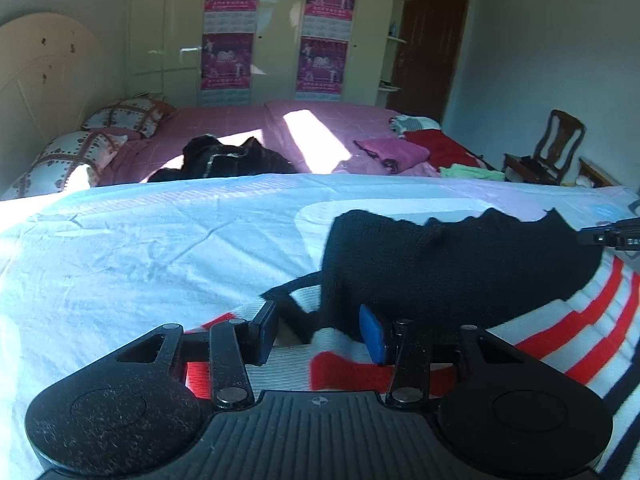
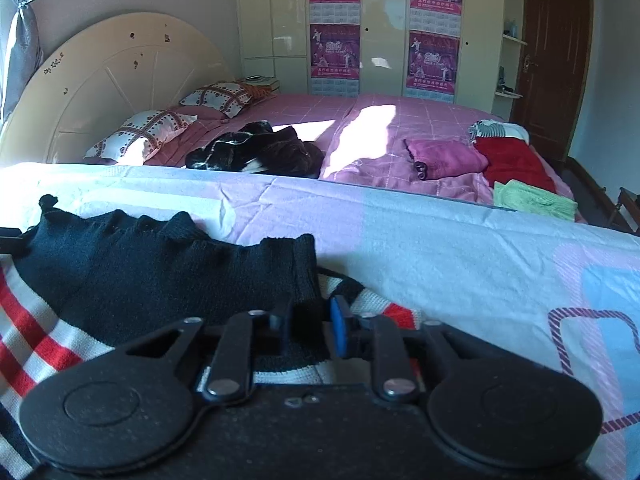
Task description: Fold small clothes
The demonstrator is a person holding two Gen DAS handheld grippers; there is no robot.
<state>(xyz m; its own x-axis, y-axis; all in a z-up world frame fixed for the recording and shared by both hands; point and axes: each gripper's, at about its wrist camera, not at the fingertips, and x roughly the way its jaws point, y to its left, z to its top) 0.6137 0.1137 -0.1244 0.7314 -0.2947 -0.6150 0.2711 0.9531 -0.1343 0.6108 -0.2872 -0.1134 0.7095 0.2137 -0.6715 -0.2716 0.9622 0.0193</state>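
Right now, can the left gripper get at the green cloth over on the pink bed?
Probably not. The left gripper is low over the striped sweater, and the green cloth lies well beyond, past the blue sheet.

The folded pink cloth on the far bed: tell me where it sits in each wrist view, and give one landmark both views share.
Left wrist view: the folded pink cloth lies right of centre in the upper half, on the pink bed, just left of a red cloth.
Right wrist view: it lies right of centre, again just left of the red cloth.
Shared landmark: the dark clothes pile at the sunlit patch.
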